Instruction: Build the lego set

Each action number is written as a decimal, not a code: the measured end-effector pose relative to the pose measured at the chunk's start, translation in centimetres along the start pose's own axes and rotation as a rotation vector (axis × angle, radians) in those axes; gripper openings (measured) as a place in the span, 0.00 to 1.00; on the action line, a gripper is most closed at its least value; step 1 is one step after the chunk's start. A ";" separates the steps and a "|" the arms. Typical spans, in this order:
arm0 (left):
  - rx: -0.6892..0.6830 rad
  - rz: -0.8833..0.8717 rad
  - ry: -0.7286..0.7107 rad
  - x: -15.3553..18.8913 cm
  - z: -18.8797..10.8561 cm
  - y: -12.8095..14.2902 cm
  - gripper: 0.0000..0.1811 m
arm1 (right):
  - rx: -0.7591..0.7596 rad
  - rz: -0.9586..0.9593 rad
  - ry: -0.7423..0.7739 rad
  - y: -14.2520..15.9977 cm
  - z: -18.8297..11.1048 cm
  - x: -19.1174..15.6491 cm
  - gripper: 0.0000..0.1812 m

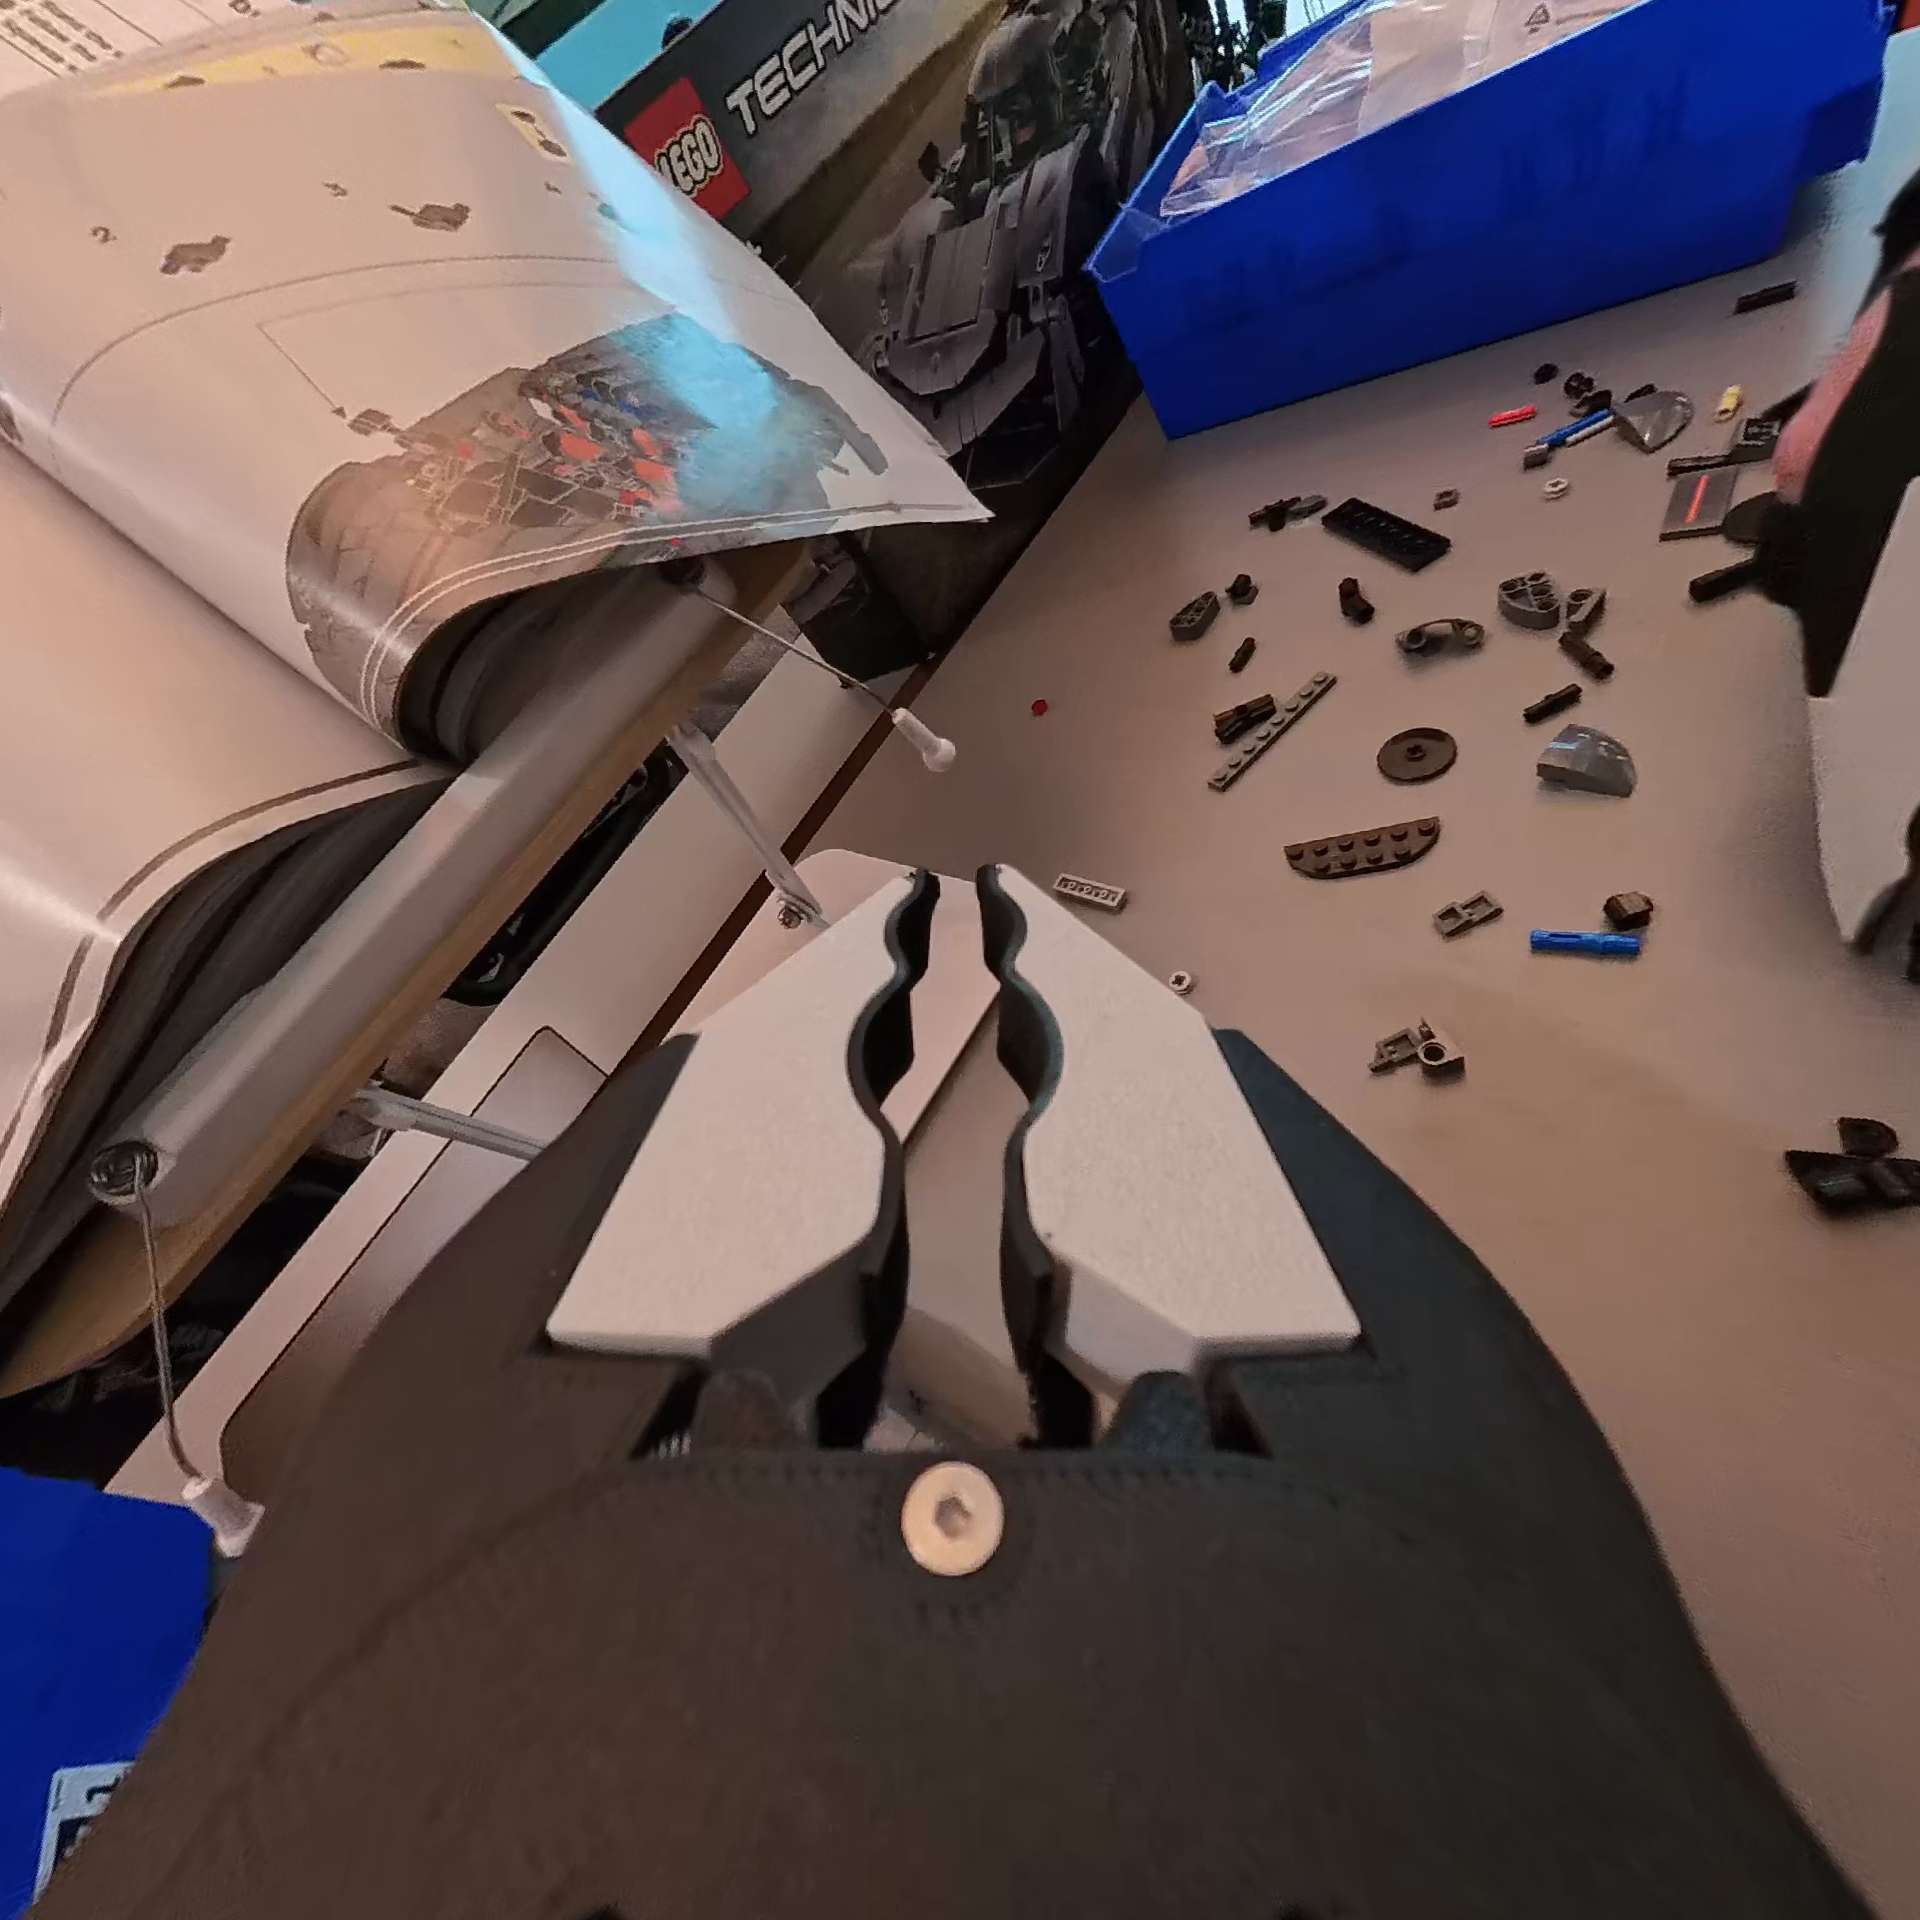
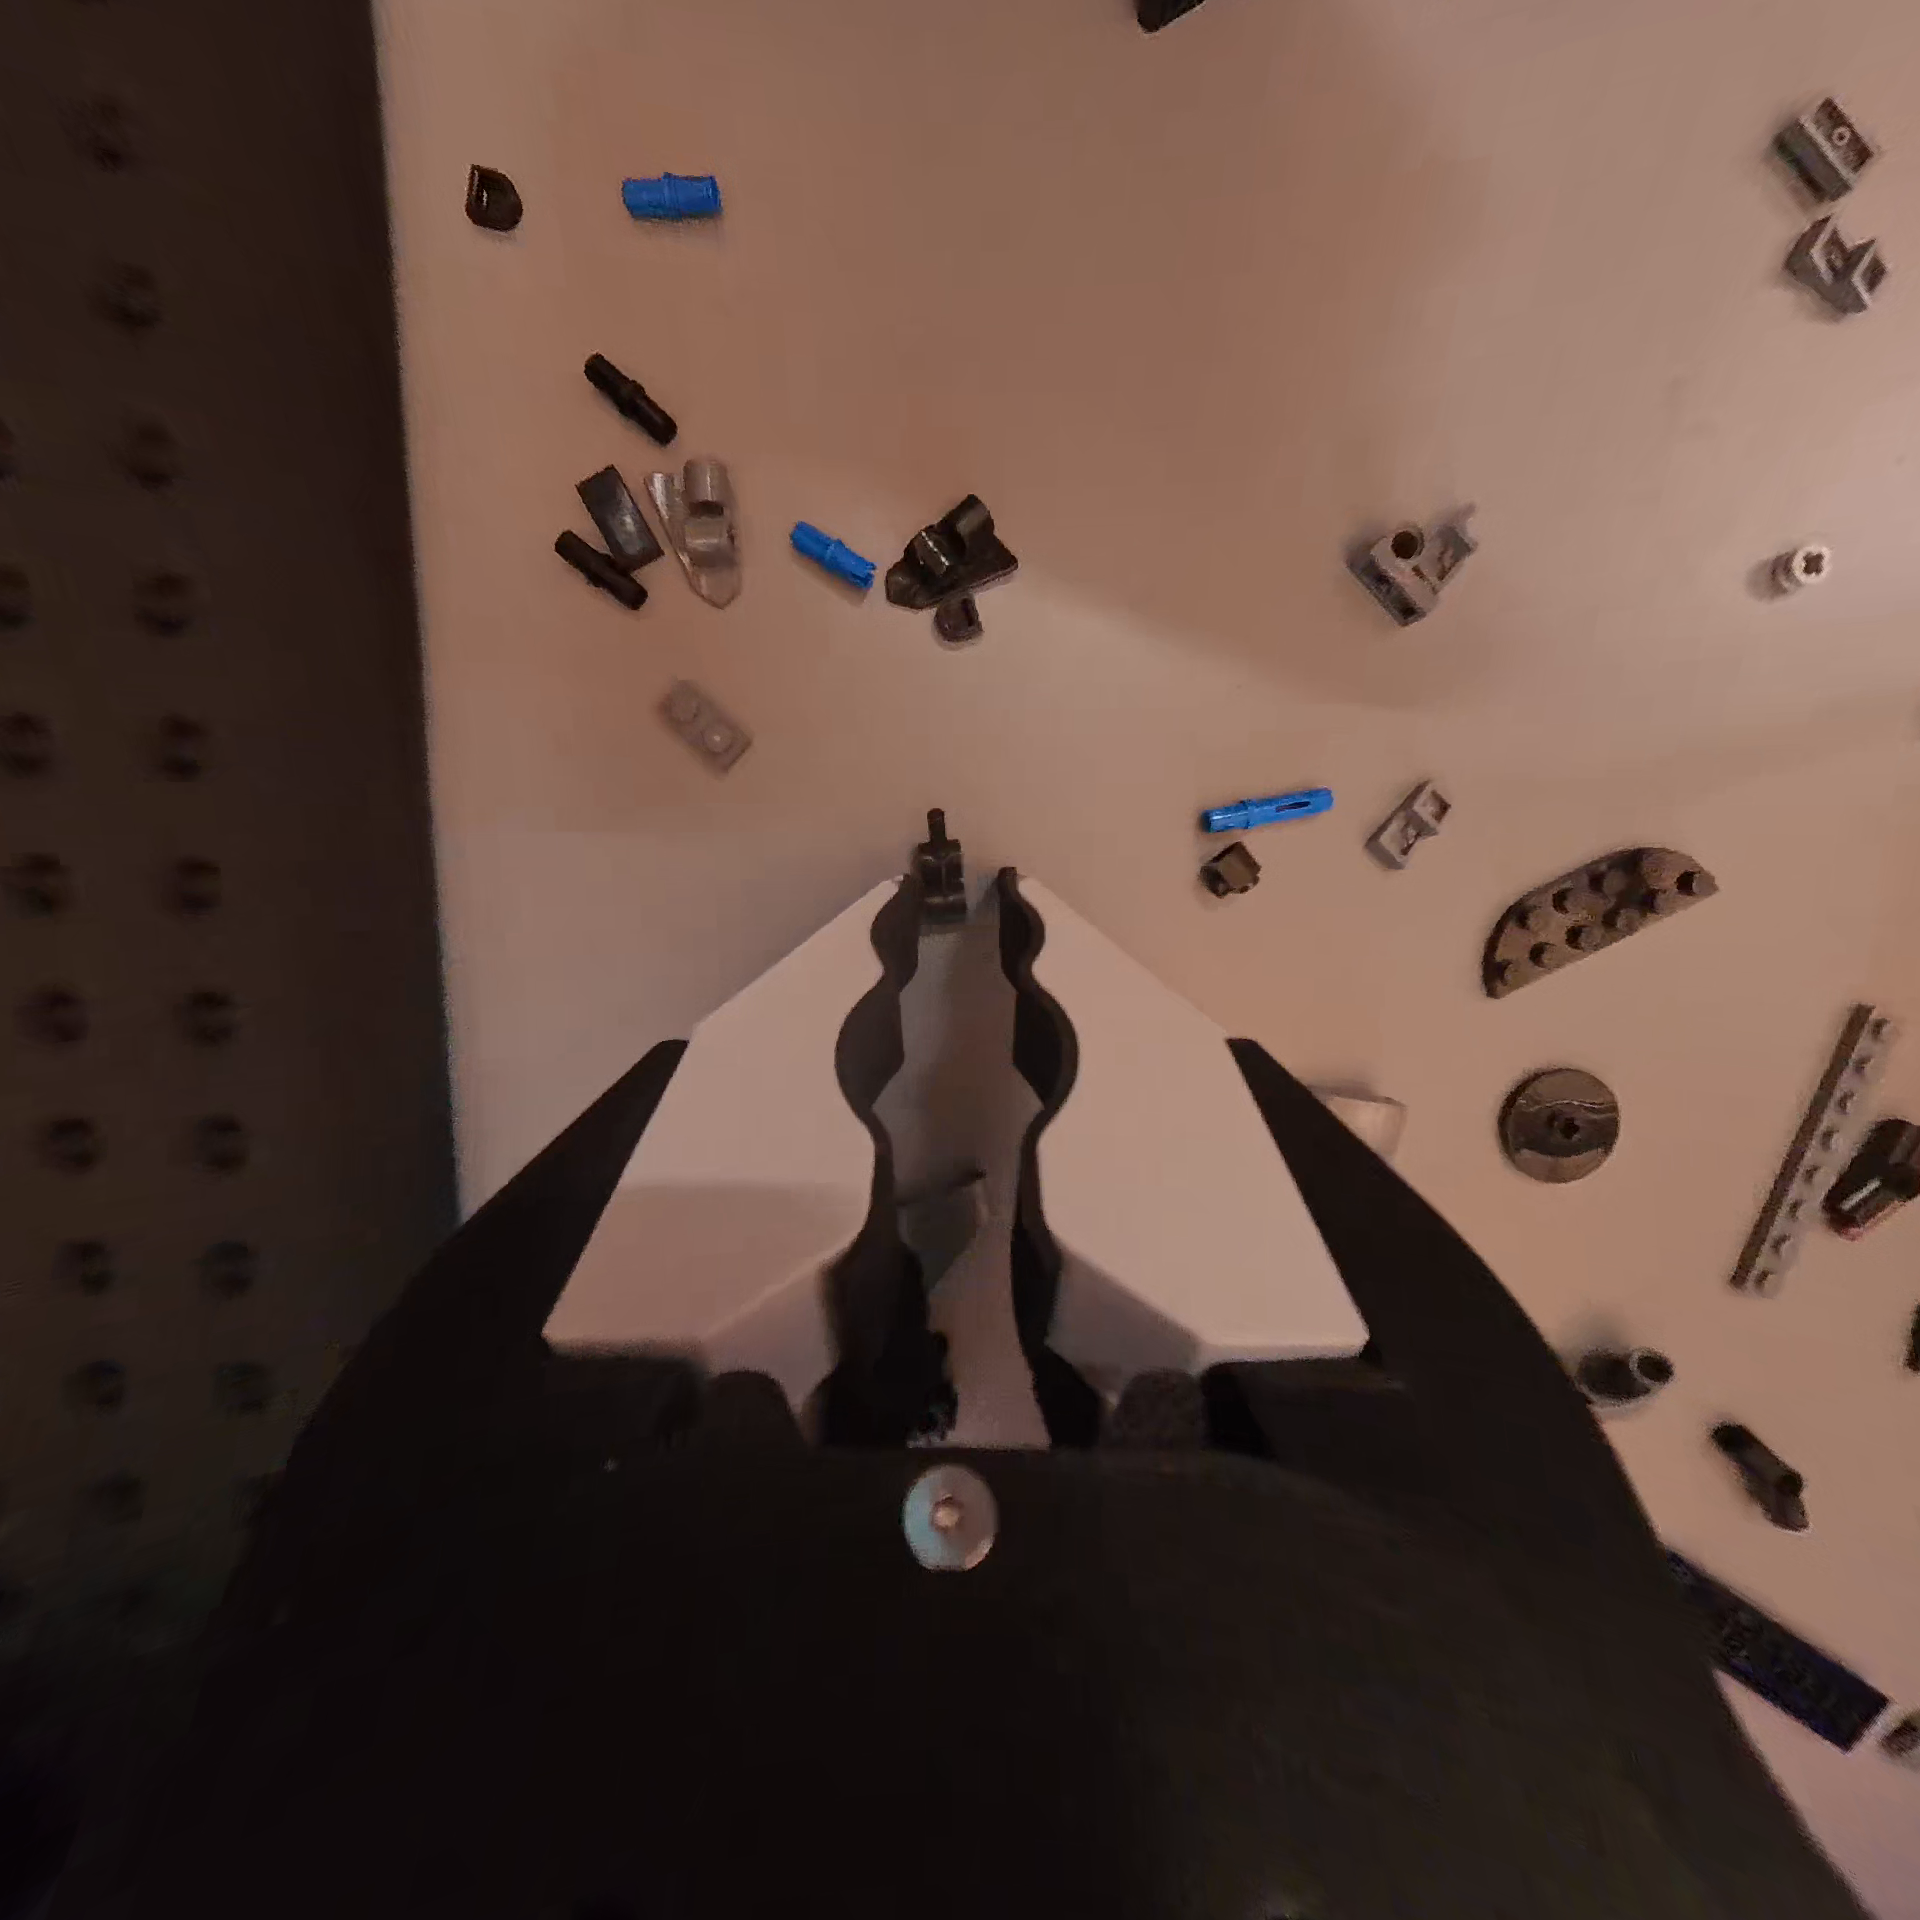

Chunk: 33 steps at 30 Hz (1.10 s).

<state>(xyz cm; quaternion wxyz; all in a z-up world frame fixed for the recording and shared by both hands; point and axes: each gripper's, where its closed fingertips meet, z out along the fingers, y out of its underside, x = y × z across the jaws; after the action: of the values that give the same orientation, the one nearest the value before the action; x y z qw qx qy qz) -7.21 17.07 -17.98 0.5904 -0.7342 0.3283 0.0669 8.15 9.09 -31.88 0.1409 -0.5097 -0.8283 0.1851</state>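
Note:
My right gripper (image 2: 961, 883) is shut on a small black pin piece (image 2: 938, 868) that sticks out past its tips, above the pale table (image 2: 1143, 364). Loose Lego parts lie around it: blue pins (image 2: 1265, 808), a black clip piece (image 2: 951, 561) and a dark half-round plate (image 2: 1600, 920). A dark studded baseplate (image 2: 156, 727) fills the left side. My left gripper (image 1: 956, 883) is shut to a narrow slit with nothing in it, beside the open instruction book (image 1: 416, 364). The right gripper (image 1: 1808, 540) shows blurred at the right edge of the left wrist view.
The book rests on a stand with thin metal page holders (image 1: 821, 665). The Lego box (image 1: 935, 208) and a blue bin (image 1: 1507, 208) holding plastic bags stand at the back. A round dark dish (image 2: 1558, 1124) and a long grey plate (image 2: 1813, 1143) lie at the right. One gripper's finger ends stand about 20 cm off the other's. From the right gripper's tips to the dark half-round plate (image 2: 1600, 920) is close to 12 cm. My left wrist view (image 1: 1359, 849) looks at it from another angle.

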 end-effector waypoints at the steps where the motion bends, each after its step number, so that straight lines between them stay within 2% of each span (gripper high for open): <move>1: -0.004 0.007 0.004 0.2 0.1 0.0 0.04 | -0.011 -0.011 0.000 0.1 -0.1 0.1 0.08; 10: -0.017 0.032 0.021 1.0 0.5 0.1 0.04 | -0.003 -0.055 -0.039 -0.9 -0.2 -0.2 0.09; 12: -0.017 0.031 0.022 1.0 0.5 0.1 0.04 | -0.026 -0.057 -0.042 -0.6 0.3 -0.3 0.08; 16: -0.014 0.033 0.023 1.0 0.5 0.0 0.04 | 0.035 -0.038 -0.045 -1.4 0.0 -0.1 0.02; 27: -0.023 0.038 0.038 1.5 0.8 0.2 0.04 | 0.186 0.033 -0.010 -2.2 -0.9 1.8 0.13; 33: -0.026 0.034 0.042 1.5 0.9 0.4 0.04 | 0.159 0.042 -0.040 -1.1 -0.3 1.3 0.09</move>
<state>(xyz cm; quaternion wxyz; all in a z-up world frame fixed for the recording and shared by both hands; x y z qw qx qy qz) -5.99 17.20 -19.31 0.5728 -0.7373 0.3522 0.0659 6.80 9.86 -31.08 0.1604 -0.5103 -0.8028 0.2634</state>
